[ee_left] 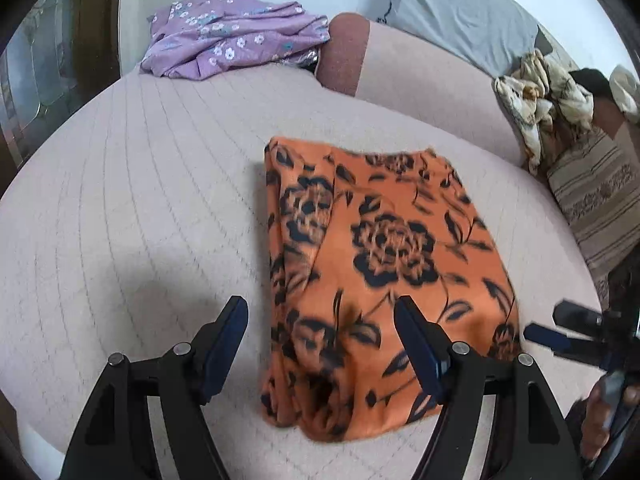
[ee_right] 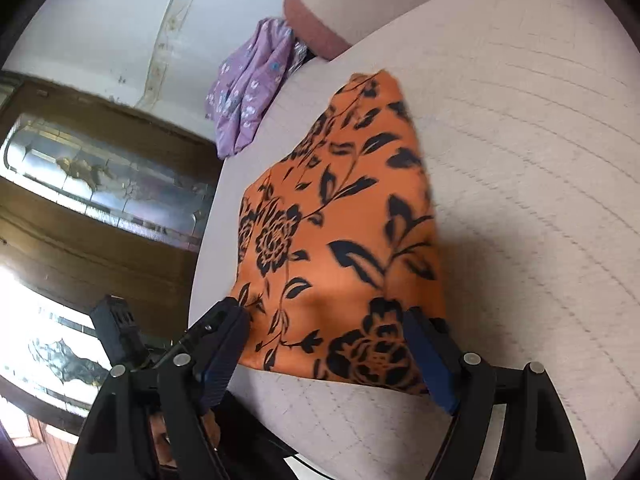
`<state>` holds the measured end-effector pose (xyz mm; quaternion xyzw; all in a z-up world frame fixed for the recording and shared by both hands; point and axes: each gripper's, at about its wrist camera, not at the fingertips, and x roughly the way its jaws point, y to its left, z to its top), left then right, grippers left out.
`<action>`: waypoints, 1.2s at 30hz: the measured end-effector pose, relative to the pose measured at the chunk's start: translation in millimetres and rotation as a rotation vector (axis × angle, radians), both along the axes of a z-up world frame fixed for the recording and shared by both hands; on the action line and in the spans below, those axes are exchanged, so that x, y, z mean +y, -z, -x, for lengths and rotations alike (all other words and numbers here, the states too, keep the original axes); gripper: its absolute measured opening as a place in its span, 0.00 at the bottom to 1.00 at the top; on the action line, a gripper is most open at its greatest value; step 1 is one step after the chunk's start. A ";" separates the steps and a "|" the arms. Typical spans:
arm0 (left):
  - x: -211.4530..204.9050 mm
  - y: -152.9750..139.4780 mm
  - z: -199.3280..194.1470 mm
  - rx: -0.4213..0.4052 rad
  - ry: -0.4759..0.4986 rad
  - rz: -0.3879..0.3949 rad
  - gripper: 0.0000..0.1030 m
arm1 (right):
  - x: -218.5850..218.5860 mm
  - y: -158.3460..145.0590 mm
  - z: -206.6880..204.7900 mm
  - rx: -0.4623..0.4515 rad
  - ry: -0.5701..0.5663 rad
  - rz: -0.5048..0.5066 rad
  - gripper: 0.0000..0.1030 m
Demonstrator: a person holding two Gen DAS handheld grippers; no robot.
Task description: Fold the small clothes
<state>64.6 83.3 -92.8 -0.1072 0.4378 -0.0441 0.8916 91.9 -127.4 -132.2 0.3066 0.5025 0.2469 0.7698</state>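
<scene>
The orange cloth (ee_left: 372, 264) lies folded into a rough rectangle on the bed (ee_left: 132, 184), its cover a pale quilted one with stitched lines. The cloth is bright orange with black roses, leaves and thin stems, and its layered folds show along its left edge in the left wrist view. It sits near the bed's near edge, with bare cover all around it. No brand, label or writing can be read on it.

The left hand-held gripper (ee_left: 322, 344) hangs over the cloth's near left corner, jaws wide and gripping nothing. The right hand-held gripper (ee_right: 328, 344) stands over the cloth's near end, jaws wide too, clear of the fabric.

A purple flowered garment (ee_left: 232, 36) lies crumpled at the bed's far edge.
</scene>
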 end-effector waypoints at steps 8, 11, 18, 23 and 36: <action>-14.8 32.7 -52.3 0.079 0.018 -0.084 0.75 | -28.9 8.8 -41.5 0.009 0.056 0.020 0.80; -7.0 45.7 -54.5 0.081 -0.001 -0.020 0.80 | -15.4 35.0 -67.0 0.083 -0.012 0.050 0.80; -10.0 46.9 -53.4 0.069 0.006 -0.029 0.82 | 28.0 8.7 -58.4 -0.061 -0.115 0.367 0.42; -8.2 48.2 -55.2 0.067 0.000 -0.031 0.82 | -0.4 13.4 -59.6 0.007 -0.055 0.182 0.62; -4.8 48.6 -51.2 0.064 -0.016 -0.028 0.86 | 37.8 3.2 -91.2 -0.103 -0.139 0.307 0.43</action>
